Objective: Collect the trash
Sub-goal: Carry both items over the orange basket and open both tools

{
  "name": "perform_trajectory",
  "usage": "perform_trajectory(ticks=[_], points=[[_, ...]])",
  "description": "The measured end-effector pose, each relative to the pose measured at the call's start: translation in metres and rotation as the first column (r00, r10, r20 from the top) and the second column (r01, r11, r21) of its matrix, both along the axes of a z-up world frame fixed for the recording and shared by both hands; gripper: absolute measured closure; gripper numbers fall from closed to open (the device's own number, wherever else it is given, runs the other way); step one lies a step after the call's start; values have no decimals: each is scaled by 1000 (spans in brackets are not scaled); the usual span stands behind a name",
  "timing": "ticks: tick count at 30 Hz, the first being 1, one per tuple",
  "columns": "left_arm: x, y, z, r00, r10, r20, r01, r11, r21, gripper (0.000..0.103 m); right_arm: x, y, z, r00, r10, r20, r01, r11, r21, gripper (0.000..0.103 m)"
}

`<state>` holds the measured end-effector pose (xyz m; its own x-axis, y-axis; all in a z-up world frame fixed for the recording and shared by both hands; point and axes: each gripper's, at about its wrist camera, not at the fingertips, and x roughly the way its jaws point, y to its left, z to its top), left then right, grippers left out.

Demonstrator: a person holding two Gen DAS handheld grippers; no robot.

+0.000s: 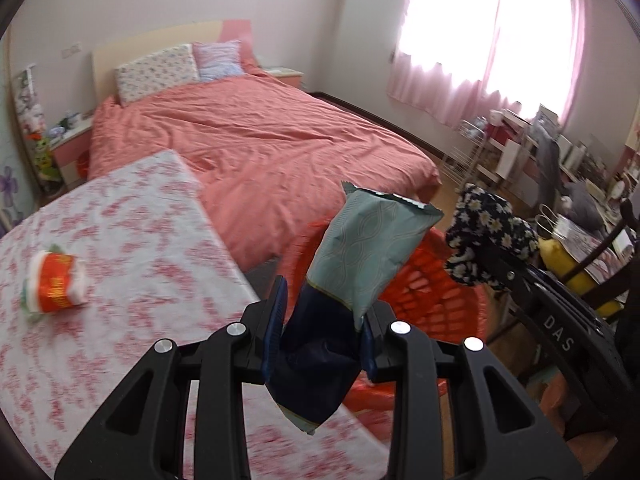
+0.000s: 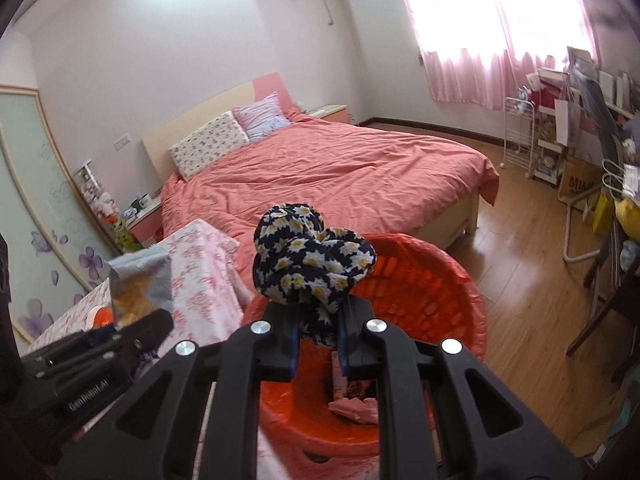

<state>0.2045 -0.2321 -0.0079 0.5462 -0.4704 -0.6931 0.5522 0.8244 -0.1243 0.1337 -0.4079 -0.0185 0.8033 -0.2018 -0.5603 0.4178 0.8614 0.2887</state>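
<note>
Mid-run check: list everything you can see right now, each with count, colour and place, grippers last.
snack bag: one, teal and navy, held over the basket edge
floral cloth: one, navy with daisies, bunched above the basket
basket: one, orange, beside the table, scraps inside
tissue pack: one, orange and white, on the table
table: one, pink-patterned cover
bed: one, coral cover, two pillows
left gripper: black, shut on snack bag
right gripper: black, shut on floral cloth

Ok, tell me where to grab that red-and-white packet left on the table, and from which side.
Take the red-and-white packet across its red middle band, coming down from above. It lies on its side on the floral tablecloth, soft and crumpled, with nothing beside it, so the fingers can probably straddle it.
</note>
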Motion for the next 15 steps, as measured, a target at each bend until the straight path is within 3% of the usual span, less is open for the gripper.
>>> perform_trajectory(ticks=[7, 11, 15], points=[[5, -35, -17, 997, -54, -55, 54, 999, -3, 69, 6, -36, -17, 999, -31, -18, 32, 999, 41, 84], [11, -45, -31, 994, -65, -85, 67, 998, 19, 50, 11, -48, -28, 998, -46, -38, 49, 996, 72, 75], [13, -44, -39, 994, -51, -96, 56, 997, 50, 44, 18, -52, -42, 997, -46, -65, 52, 995, 89, 67]])
